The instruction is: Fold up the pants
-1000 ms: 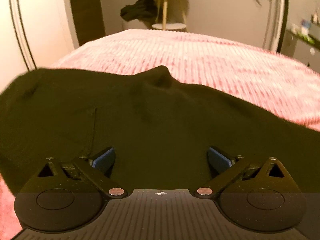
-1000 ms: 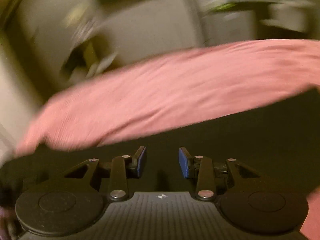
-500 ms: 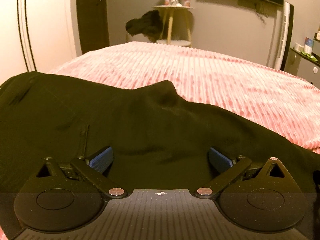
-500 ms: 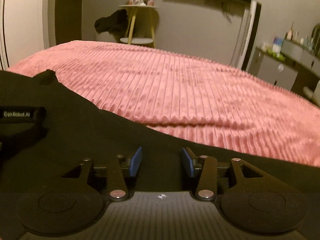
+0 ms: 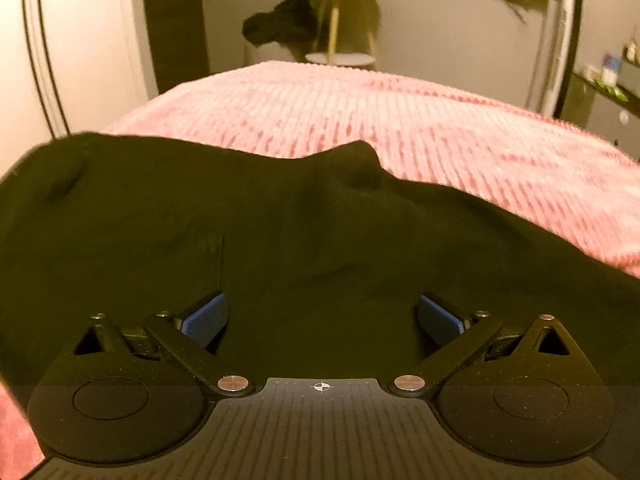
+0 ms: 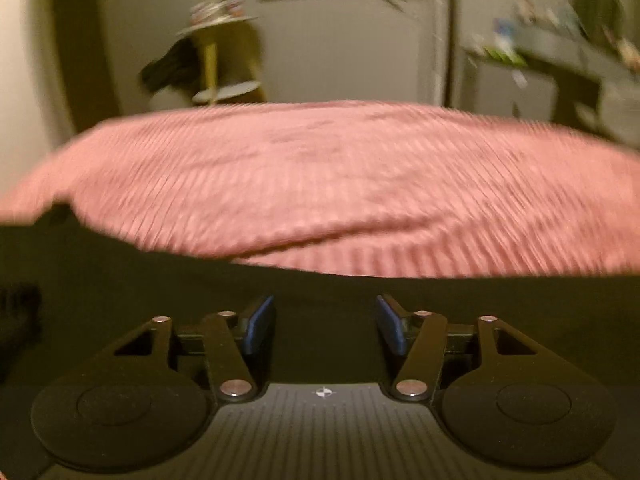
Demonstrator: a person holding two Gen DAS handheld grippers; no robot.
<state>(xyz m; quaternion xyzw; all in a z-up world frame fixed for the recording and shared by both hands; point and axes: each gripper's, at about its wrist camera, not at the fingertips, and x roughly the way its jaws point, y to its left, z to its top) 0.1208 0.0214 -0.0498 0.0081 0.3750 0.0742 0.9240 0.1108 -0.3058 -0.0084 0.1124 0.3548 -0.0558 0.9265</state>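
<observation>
Black pants point(image 5: 280, 240) lie spread on a pink ribbed bedspread point(image 5: 400, 128), with a raised bump of cloth at their far edge. My left gripper point(image 5: 322, 316) is wide open just above the pants, its blue pads apart and empty. In the right wrist view the pants point(image 6: 160, 280) fill the lower part of the frame. My right gripper point(image 6: 324, 324) is open above them, holding nothing. That view is motion-blurred.
A small round side table point(image 5: 336, 20) with dark clothes point(image 5: 280, 24) draped on it stands beyond the bed's far end. A counter with small items point(image 5: 612, 76) is at the right wall. A wardrobe door point(image 5: 60, 40) is on the left.
My right gripper has opened wider and swung to the right over the pants. My left gripper has stayed open and shifted only slightly.
</observation>
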